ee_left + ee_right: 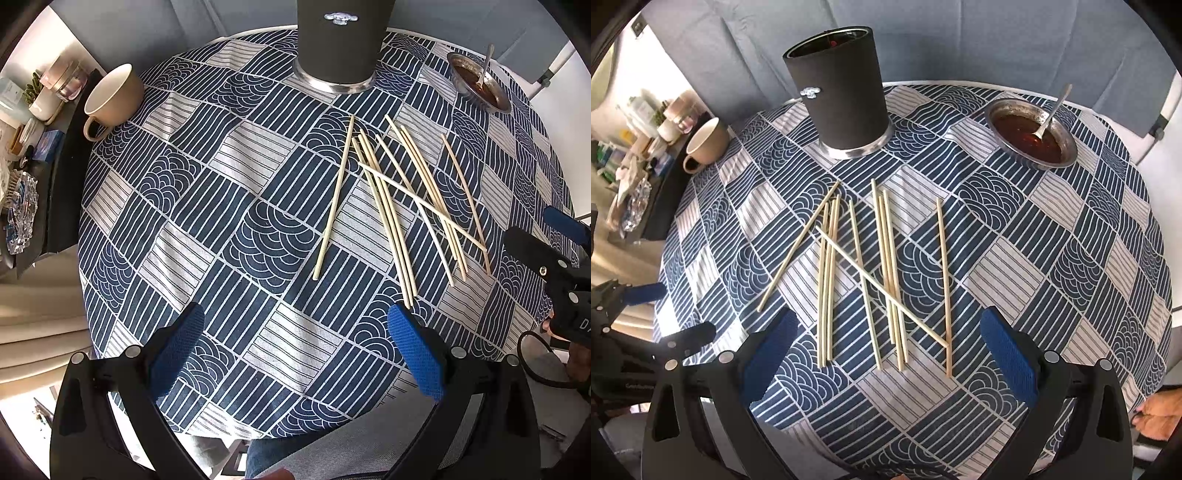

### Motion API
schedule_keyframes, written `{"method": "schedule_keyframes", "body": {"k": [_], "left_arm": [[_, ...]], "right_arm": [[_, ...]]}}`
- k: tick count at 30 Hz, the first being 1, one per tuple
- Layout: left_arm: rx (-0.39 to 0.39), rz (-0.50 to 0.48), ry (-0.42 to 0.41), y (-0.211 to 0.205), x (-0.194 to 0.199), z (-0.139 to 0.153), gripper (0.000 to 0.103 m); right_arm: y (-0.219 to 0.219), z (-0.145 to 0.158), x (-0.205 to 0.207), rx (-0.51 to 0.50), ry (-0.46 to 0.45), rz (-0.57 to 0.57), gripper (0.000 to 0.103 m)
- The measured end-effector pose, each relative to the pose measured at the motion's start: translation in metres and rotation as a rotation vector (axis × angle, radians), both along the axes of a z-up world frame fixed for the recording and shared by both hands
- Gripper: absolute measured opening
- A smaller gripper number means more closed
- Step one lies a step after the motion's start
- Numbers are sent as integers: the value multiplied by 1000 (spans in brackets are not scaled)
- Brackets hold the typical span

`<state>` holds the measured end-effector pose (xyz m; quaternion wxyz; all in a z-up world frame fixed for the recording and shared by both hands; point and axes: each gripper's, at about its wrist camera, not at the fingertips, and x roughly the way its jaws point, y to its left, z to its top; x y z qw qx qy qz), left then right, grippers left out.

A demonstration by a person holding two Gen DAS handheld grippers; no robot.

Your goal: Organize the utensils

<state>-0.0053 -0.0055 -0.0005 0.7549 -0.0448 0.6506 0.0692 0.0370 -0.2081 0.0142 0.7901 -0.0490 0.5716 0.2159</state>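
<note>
Several pale wooden chopsticks [406, 199] lie scattered on the blue patterned tablecloth [221, 192], some crossing; they also show in the right wrist view [882, 273]. A tall black utensil holder [842, 99] stands upright behind them, also in the left wrist view [340, 40]. My left gripper [295, 339] is open and empty, above the table's near edge, left of the chopsticks. My right gripper [886, 347] is open and empty, hovering above the near ends of the chopsticks.
A metal bowl of dark sauce with a spoon [1034, 136] sits at the back right. A beige mug [705, 144] stands at the back left edge. A cluttered side shelf [26, 122] is off the table's left.
</note>
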Motion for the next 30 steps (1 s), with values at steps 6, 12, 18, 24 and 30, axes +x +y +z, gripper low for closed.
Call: {"method": "schedule_keyframes", "body": {"k": [6,12,18,24,30], "left_arm": [[5,3,3,1,1,0,97],[4,-6,15,0,4,-2,97],[4,-8,29,-1,6,-5,97],[9,-15,56,0,13,-11,97],[-6,-19,95,2,27,-23,97]], "right_arm": [[2,-2,0,-9,2,6,95],[3,-4,1,-12,13,13,95],[5,-9,6,-13,30,17,95],[9,-18,15,-14,67,32,95],[10,-32,27,-29,107,28,95]]}}
